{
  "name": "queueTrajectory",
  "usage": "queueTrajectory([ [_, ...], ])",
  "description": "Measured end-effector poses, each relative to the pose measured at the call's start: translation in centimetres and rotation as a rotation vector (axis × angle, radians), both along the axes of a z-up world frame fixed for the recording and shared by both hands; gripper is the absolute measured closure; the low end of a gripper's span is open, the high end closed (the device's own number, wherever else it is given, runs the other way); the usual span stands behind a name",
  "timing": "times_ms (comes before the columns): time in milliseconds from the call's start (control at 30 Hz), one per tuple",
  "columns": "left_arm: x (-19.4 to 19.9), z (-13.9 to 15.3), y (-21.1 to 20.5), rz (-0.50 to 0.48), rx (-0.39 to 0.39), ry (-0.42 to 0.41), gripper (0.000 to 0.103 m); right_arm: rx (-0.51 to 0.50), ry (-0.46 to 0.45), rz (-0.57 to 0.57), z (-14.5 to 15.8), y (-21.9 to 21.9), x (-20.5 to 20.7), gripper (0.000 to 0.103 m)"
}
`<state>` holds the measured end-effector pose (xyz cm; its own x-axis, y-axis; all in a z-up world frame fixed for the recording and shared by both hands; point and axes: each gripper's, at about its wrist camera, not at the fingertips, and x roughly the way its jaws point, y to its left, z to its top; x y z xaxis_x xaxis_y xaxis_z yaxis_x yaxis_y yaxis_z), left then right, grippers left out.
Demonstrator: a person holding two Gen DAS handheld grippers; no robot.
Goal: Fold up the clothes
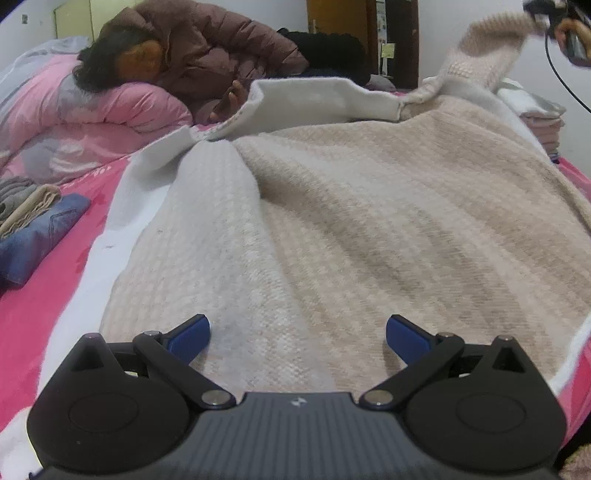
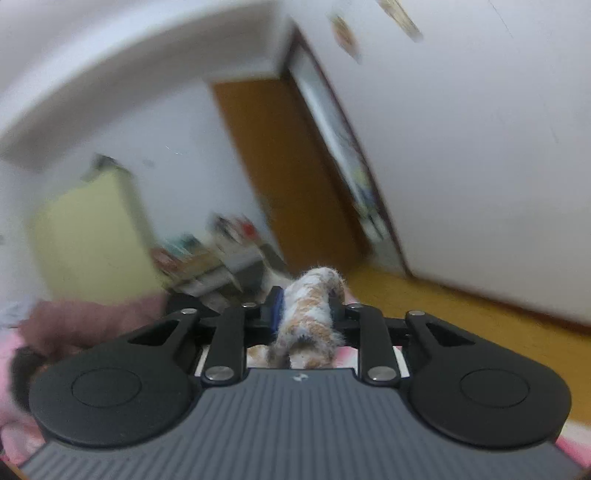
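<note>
The left gripper [image 1: 297, 338], black with blue pads, hangs just above the near part of a large cream and beige knitted sweater [image 1: 332, 229], its tongs spread wide apart with nothing between them. The sweater lies spread over most of the bed, its knit fuzzy and waffle-textured, with broad soft bands of beige and off-white and shallow folds running away from the camera. Under it shows a bright pink bedsheet [image 1: 44, 295] with a white band along the sweater's left edge. At the left edge of the bed sits a small pile of folded clothes [image 1: 33, 229]: blue denim lowest, a tan piece and a grey piece beside it.

Farther off, the sweater's white ribbed edge stands up in a fold, and its sleeve [image 1: 491, 48] rises to the upper right, where the right gripper [image 1: 543, 16] holds its end in the air. In the right wrist view, which is blurred, the right gripper's tongs are clamped on a fuzzy beige and white bunch of that knit, squeezed between the pads.

At the far right of the bed is a stack of folded pale and pinkish fabrics [image 1: 539, 122]. At the far left lies a puffy pink and grey quilt [image 1: 74, 122], and a person in a brown padded jacket [image 1: 207, 48] rests on it. Behind are a white wall, a pale yellow cupboard [image 2: 88, 236] and an orange-brown wooden door [image 2: 280, 177].
</note>
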<state>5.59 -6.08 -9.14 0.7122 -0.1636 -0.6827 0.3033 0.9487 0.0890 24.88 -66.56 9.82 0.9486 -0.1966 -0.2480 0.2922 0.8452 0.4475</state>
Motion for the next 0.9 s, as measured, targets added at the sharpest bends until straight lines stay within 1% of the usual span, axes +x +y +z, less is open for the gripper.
queueTrajectory([
  [33,0.1,-0.1,0.0,-0.003,0.0,0.005,0.001,0.037,0.068,-0.022,-1.3,-1.1,1.1,0.076],
  [67,0.2,-0.2,0.0,-0.007,-0.001,0.01,0.001,0.074,0.121,-0.038,-2.6,-1.9,1.2,0.075],
  [133,0.2,-0.4,0.0,-0.015,0.003,0.013,0.001,0.141,0.131,-0.047,-5.1,-2.8,-0.7,0.073],
  [167,0.2,-0.4,0.0,-0.019,0.008,0.01,0.001,0.174,0.136,-0.051,-6.3,-3.3,-1.6,0.065],
  [200,0.1,-0.4,0.0,-0.022,0.007,0.005,0.001,0.202,0.121,-0.054,-7.2,-3.7,-3.0,0.059],
  [233,0.1,-0.3,0.1,-0.023,-0.002,0.002,0.001,0.22,0.067,-0.049,-7.6,-3.6,-5.3,0.049],
  [267,0.1,-0.3,0.3,-0.021,-0.015,0.003,0.001,0.233,0.006,-0.034,-7.7,-3.4,-7.9,0.043],
  [300,0.1,-0.3,0.4,-0.017,-0.026,0.004,0.001,0.244,-0.037,-0.011,-8.0,-3.0,-10.3,0.041],
  [367,-0.1,-0.2,0.6,-0.007,-0.05,0.004,0.001,0.262,-0.057,0.061,-8.9,-1.2,-14.3,0.032],
  [433,-0.3,0.0,0.9,0.005,-0.075,0.003,0.001,0.28,-0.078,0.133,-9.8,0.6,-18.4,0.026],
  [467,-0.4,0.1,1.0,0.011,-0.088,0.003,0.001,0.297,-0.066,0.169,-10.6,1.7,-19.9,0.026],
  [533,-1.0,0.7,1.4,0.029,-0.098,-0.009,0.001,0.361,0.029,0.239,-13.8,4.4,-21.1,0.026],
  [667,-2.9,2.2,2.5,0.061,-0.112,-0.045,0.001,0.534,0.205,0.354,-22.0,10.6,-23.2,0.026],
  [733,-4.4,3.0,3.7,0.088,-0.11,-0.075,0.001,0.594,0.24,0.382,-25.1,13.1,-24.4,0.026],
  [767,-5.0,3.4,4.3,0.104,-0.109,-0.087,0.001,0.615,0.236,0.382,-26.1,14.2,-25.1,0.026],
  [800,-5.7,3.8,5.1,0.127,-0.11,-0.1,0.001,0.598,0.21,0.369,-26.5,15.2,-26.0,0.026],
  [833,-6.6,4.1,6.3,0.16,-0.117,-0.114,0.001,0.563,0.19,0.349,-26.0,16.0,-26.8,0.026],
  [900,-7.9,4.7,8.5,0.216,-0.141,-0.138,0.001,0.544,0.183,0.33,-25.0,16.8,-27.6,0.025],
])
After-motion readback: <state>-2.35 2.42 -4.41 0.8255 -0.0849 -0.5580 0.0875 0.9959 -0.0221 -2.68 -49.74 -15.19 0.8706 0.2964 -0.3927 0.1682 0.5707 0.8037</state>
